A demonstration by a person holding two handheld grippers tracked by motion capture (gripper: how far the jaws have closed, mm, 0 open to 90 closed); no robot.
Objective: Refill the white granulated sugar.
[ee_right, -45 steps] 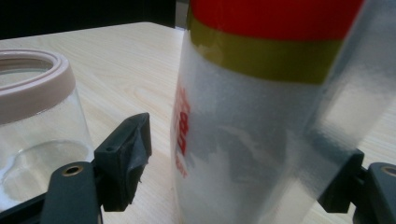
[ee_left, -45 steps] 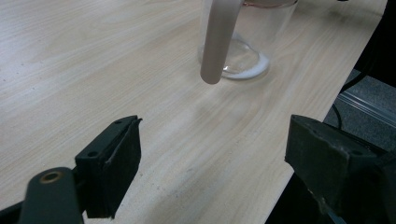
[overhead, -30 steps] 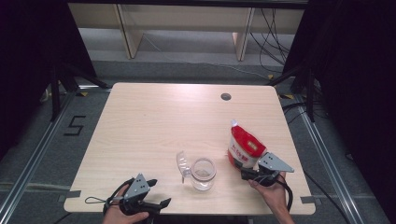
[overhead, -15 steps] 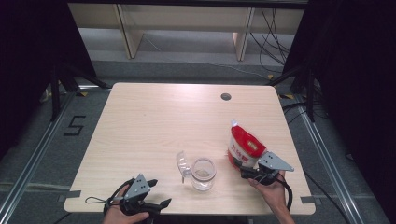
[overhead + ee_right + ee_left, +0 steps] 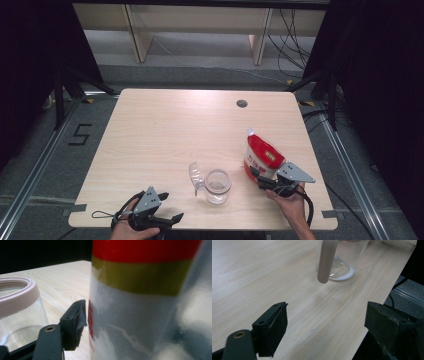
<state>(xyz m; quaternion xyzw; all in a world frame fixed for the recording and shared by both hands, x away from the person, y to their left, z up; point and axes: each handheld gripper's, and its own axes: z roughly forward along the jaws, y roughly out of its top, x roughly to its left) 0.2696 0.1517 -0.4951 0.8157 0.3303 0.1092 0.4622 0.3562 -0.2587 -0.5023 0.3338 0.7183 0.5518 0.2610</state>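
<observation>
Now right gripper clamped on red-white bag; left gripper apart beside glass jar.

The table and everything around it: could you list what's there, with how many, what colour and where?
Table: one, light wood, centre, with a dark round hole near the far edge.
Glass jar: one, clear with a pale rim, near edge, middle; hinged clear lid open to its left.
Pouch: one, red and white with a yellow band, standing right of the jar.
Shelf unit: one, pale wood, beyond the table.
Cables: several, black, floor at far right.
Left gripper: one, black, near-left edge, fingers apart, holding nothing.
Right gripper: one, black, fingers at the pouch's base.
Hands: two, bottom edge.
</observation>
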